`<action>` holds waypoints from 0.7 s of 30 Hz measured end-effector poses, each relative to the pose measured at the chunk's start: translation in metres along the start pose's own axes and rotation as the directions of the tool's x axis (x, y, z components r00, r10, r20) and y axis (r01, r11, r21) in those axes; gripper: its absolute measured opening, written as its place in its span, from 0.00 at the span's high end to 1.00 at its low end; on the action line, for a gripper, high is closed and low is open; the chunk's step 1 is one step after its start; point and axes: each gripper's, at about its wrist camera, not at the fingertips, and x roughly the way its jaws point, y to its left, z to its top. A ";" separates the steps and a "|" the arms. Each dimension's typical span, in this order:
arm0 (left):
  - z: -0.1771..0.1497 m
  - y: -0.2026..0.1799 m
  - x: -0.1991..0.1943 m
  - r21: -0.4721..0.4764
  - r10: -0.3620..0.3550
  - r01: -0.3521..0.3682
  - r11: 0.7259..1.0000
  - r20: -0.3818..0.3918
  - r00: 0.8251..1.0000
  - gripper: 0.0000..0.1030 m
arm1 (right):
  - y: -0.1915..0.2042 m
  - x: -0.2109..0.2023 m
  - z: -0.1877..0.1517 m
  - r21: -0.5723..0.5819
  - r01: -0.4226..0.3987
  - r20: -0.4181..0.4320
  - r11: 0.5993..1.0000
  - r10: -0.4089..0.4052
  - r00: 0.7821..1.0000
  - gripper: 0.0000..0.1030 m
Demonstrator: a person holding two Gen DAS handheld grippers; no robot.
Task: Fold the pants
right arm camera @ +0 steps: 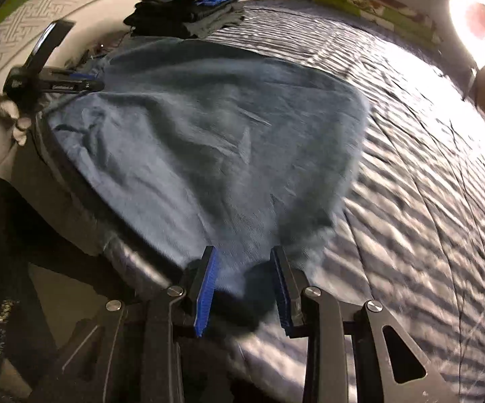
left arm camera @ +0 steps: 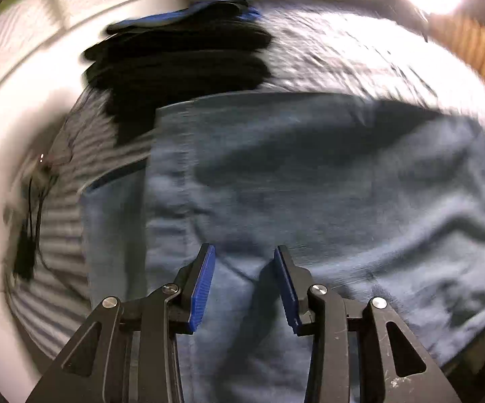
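Striped bed [right arm camera: 410,184]: jeans [right arm camera: 208,134] between parted hand-held grippers.

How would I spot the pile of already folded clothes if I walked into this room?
Find the bed with the striped bedspread. A big blue-grey pair of pants lies spread across it; look past them toward the white patterned wall. There sits the folded stack, the only neat, layered heap, mostly black with a bright blue piece on top.
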 end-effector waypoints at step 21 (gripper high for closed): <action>-0.042 -0.080 -0.025 0.031 -0.153 0.152 0.988 0.027 0.988 0.61 | -0.009 0.002 -0.002 0.090 0.054 0.026 0.995 -0.056 0.998 0.72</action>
